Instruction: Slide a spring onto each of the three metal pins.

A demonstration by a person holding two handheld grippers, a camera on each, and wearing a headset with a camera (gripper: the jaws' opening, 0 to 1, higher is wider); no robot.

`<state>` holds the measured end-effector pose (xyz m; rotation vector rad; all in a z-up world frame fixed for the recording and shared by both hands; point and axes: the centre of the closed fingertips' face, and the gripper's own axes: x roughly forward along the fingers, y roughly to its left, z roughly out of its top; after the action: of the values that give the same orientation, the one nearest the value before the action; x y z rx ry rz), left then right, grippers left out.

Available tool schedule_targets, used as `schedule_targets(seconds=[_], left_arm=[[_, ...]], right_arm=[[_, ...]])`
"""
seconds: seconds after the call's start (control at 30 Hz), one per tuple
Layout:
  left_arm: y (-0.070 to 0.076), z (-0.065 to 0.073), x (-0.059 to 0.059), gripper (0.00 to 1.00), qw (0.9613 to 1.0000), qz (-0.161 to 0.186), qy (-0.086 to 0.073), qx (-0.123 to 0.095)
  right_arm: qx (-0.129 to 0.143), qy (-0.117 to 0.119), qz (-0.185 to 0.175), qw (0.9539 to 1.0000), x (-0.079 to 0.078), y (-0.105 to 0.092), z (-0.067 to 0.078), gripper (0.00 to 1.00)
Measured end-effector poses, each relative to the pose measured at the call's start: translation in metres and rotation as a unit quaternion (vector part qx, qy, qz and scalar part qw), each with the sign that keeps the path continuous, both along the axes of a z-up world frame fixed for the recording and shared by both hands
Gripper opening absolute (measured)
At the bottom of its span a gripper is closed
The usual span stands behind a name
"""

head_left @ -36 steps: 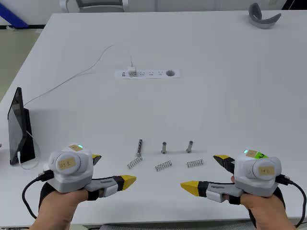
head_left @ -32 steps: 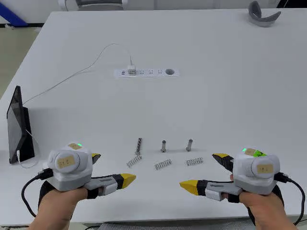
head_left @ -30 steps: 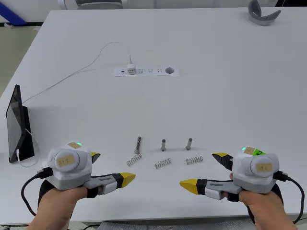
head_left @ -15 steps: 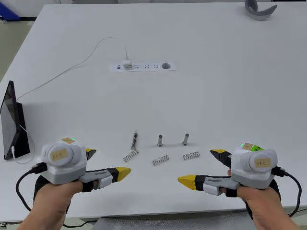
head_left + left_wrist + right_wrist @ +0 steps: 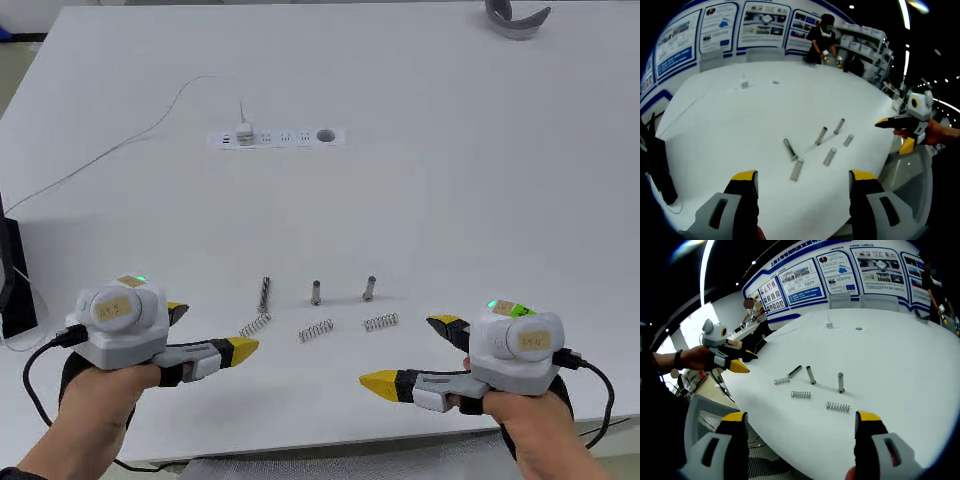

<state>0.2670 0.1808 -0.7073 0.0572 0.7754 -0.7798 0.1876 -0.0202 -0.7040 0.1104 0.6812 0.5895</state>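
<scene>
A broad white table carries everything. The left gripper hovers over its near edge, yellow-tipped jaws spread wide with nothing between them. The right gripper mirrors it on the other side, jaws equally wide and empty. Far back on the table lies a white power strip. Between the grippers and a little beyond them, three metal pins sit in a row. The left pin lies on its side (the right gripper view makes this plain), while the middle pin and the right pin stand upright. Just on the near side of each pin a spring lies flat on the table, off its pin: the left spring, the middle spring, the right spring.
</scene>
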Motion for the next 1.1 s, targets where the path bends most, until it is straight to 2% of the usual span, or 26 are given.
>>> schedule_targets(seconds=[0.23, 0.3, 0.57, 0.7, 0.9, 1.1], left_arm=[[-0.006, -0.003, 0.01, 0.75, 1.0, -0.004, 0.004, -0.001], [-0.006, -0.004, 0.017, 0.75, 1.0, -0.005, 0.006, -0.002], [-0.017, -0.008, 0.023, 0.74, 0.9998, -0.014, 0.011, -0.002], [-0.02, -0.015, 0.03, 0.74, 0.9997, -0.016, 0.018, -0.003], [-0.027, -0.015, 0.036, 0.73, 0.9996, -0.018, 0.021, -0.005], [-0.032, -0.02, 0.042, 0.72, 0.9993, -0.024, 0.029, 0.0]], right_arm=[[0.001, 0.001, -0.006, 1.0, -0.002, -0.003, 0.001, 0.9], [0.001, 0.001, -0.009, 1.0, -0.002, -0.005, 0.001, 0.89], [0.004, 0.002, -0.017, 0.9998, -0.003, -0.007, 0.001, 0.89], [0.004, 0.003, -0.018, 0.9998, -0.001, -0.006, 0.002, 0.89], [0.002, 0.003, -0.016, 0.9999, 0.002, -0.005, 0.004, 0.89], [0.004, 0.005, -0.019, 0.9998, 0.003, -0.005, 0.004, 0.89]])
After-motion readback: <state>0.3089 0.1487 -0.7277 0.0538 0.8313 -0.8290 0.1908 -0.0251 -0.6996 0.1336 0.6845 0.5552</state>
